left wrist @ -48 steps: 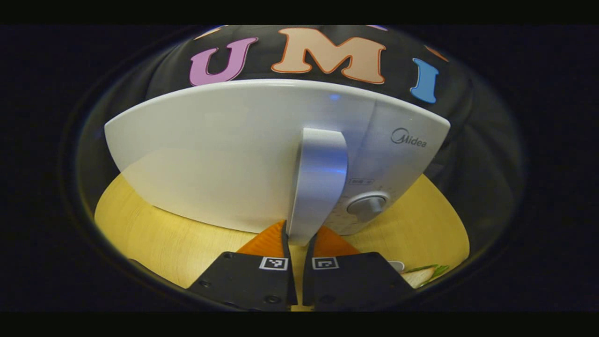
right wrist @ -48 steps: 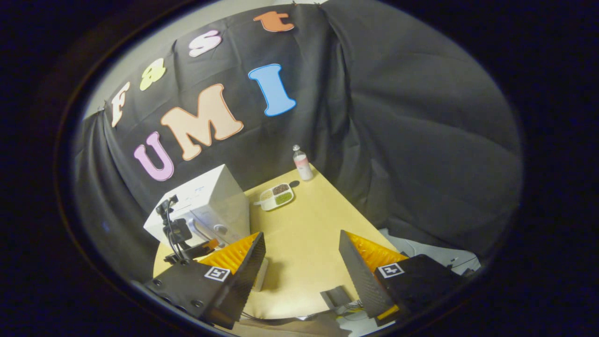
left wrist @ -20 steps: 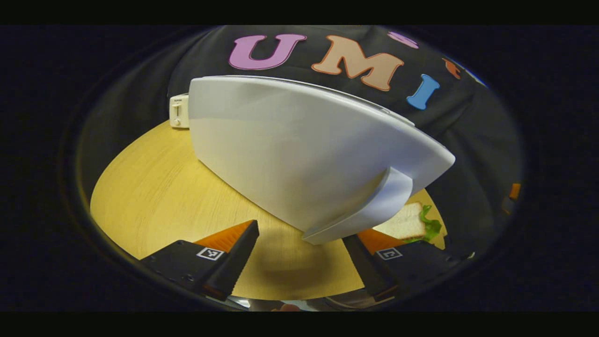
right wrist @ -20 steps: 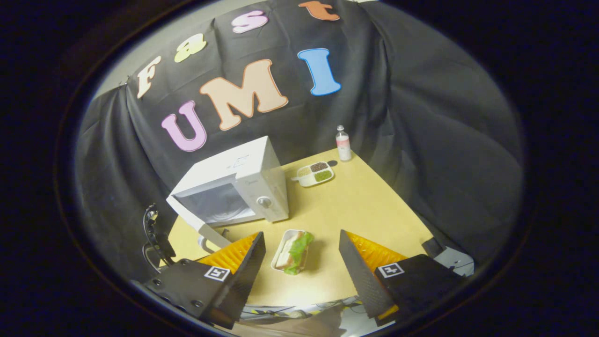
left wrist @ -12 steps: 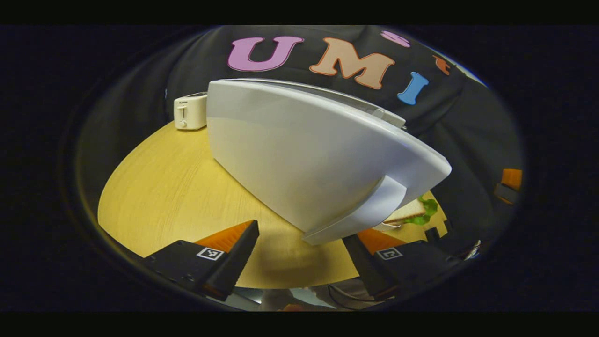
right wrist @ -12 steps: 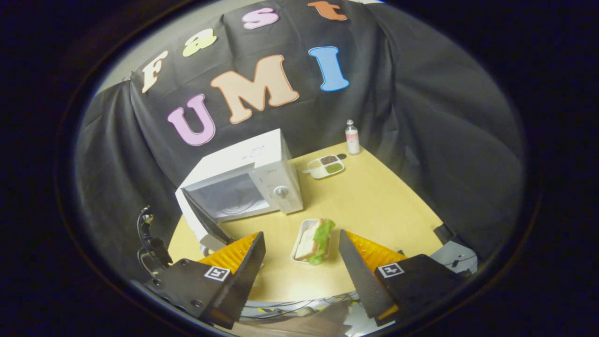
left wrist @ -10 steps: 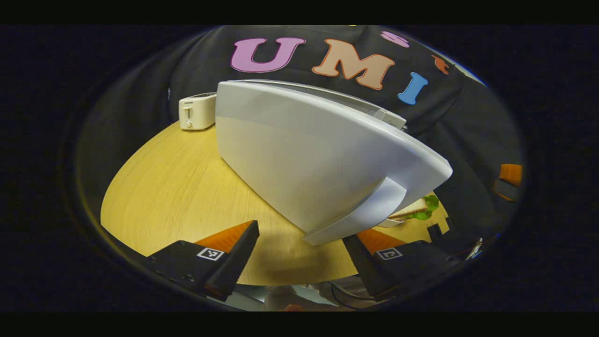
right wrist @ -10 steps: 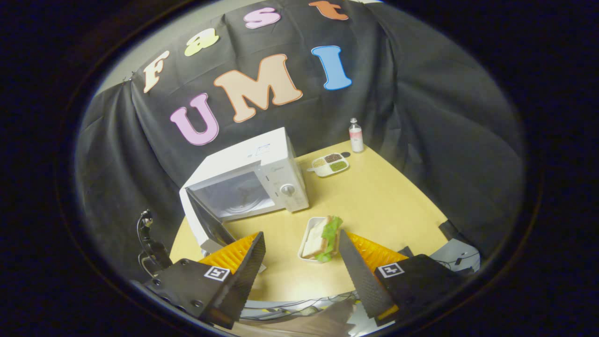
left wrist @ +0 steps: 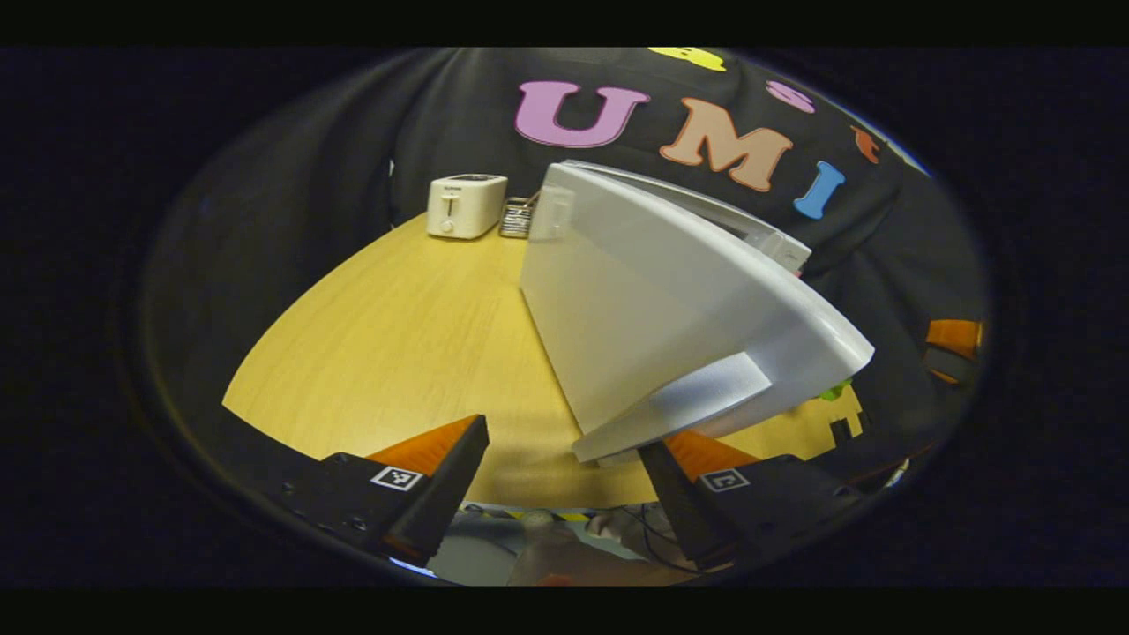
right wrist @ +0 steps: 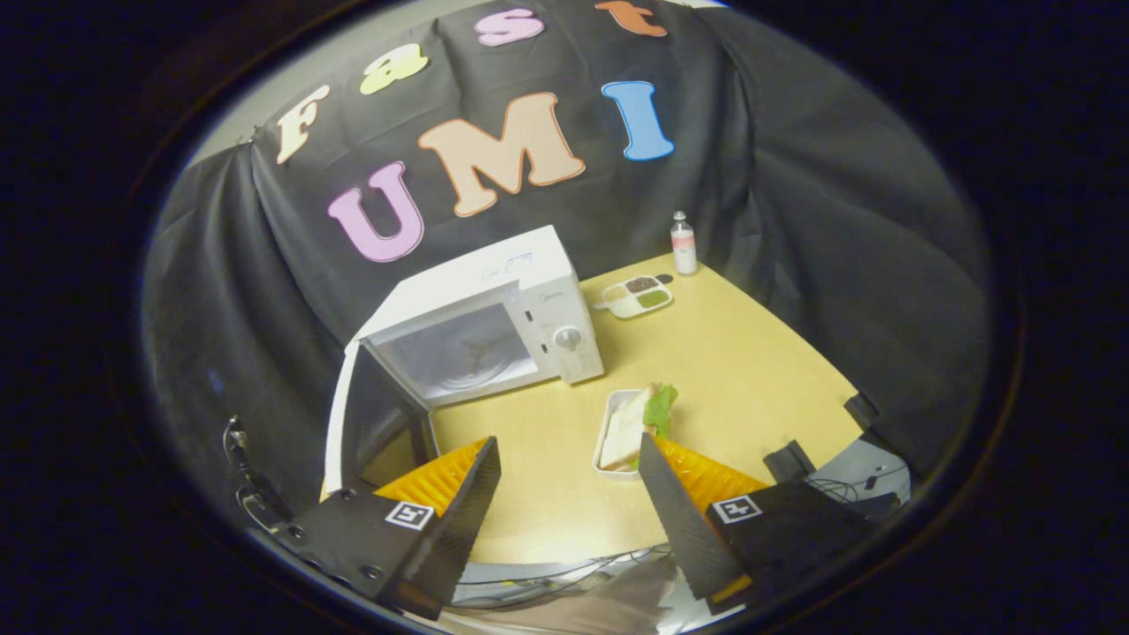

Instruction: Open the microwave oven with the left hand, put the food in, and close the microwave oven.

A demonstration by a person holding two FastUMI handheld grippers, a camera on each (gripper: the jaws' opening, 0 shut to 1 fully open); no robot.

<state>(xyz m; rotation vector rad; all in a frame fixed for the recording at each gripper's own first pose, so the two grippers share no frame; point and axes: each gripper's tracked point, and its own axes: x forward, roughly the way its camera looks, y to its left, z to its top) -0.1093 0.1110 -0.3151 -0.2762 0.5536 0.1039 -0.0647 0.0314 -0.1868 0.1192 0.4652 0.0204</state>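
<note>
Door (right wrist: 375, 423) swung wider since earlier; left gripper (left wrist: 564, 459) fingers apart beside handle (left wrist: 679, 406); right gripper (right wrist: 569, 485) fingers apart.

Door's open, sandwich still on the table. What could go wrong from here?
1. The open microwave door swings out over the table edge, close to the left gripper; a bump could push it back toward closed.
2. The right gripper hangs open above the sandwich tray; the tray is shallow, so a pinch on the rim alone might tip it and spill the sandwich.

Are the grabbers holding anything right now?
No. Both are open: the left gripper sits by the door handle, the right gripper hangs over the sandwich.
</note>
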